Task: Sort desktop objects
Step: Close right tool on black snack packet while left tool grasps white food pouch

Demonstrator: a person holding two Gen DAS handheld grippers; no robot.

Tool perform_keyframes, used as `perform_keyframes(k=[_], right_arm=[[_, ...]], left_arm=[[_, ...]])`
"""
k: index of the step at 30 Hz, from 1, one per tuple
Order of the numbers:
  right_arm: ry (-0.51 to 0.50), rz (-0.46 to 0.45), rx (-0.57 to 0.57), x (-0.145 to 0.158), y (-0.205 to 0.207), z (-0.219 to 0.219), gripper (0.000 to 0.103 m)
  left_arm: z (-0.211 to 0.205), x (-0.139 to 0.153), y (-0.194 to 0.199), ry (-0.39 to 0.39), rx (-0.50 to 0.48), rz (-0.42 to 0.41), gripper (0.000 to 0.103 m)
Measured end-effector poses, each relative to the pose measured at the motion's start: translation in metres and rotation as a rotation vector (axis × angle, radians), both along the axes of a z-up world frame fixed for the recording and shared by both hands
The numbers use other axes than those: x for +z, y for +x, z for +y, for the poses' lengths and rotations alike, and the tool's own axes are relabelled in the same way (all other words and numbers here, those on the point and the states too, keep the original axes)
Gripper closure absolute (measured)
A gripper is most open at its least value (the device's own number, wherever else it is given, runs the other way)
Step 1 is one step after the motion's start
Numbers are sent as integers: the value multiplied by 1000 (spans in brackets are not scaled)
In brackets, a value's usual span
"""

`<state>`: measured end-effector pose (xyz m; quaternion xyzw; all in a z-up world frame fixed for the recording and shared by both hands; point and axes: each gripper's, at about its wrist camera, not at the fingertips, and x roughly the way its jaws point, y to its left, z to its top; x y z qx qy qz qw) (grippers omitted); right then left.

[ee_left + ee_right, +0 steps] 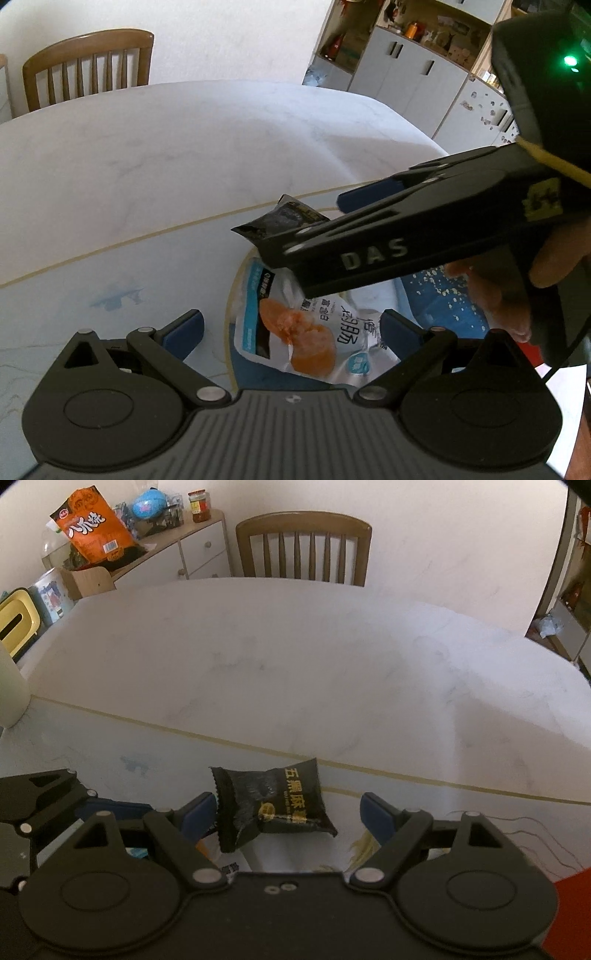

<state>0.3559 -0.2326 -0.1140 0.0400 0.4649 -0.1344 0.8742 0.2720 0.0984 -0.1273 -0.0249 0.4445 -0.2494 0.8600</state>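
A black snack packet (273,797) with gold writing lies tilted between the fingers of my right gripper (288,812), which stands open; its right pad is clear of the packet. In the left wrist view the right gripper (303,221) reaches in from the right over the same black packet (280,218). Below it a white and blue snack pouch (295,332) with an orange picture lies on a blue dish (443,306). My left gripper (291,328) is open, one finger on each side of the pouch without touching it.
The pale marble table (295,664) carries a mat with a beige border line (110,251). A wooden chair (303,550) stands at the far side. A cream cylinder (9,686) is at the left edge. A sideboard (177,554) and cabinets (406,74) are beyond.
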Motion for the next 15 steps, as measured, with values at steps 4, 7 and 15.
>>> perform_keyframes(k=[4, 7, 15], right_arm=[[4, 12, 11, -6, 4, 1, 18], [11, 16, 13, -8, 5, 0, 22], [20, 17, 20, -10, 5, 1, 29]], left_arm=[[-5, -1, -4, 7, 1, -13, 5], [-7, -1, -6, 7, 2, -18, 8], [-8, 0, 0, -9, 5, -22, 29]])
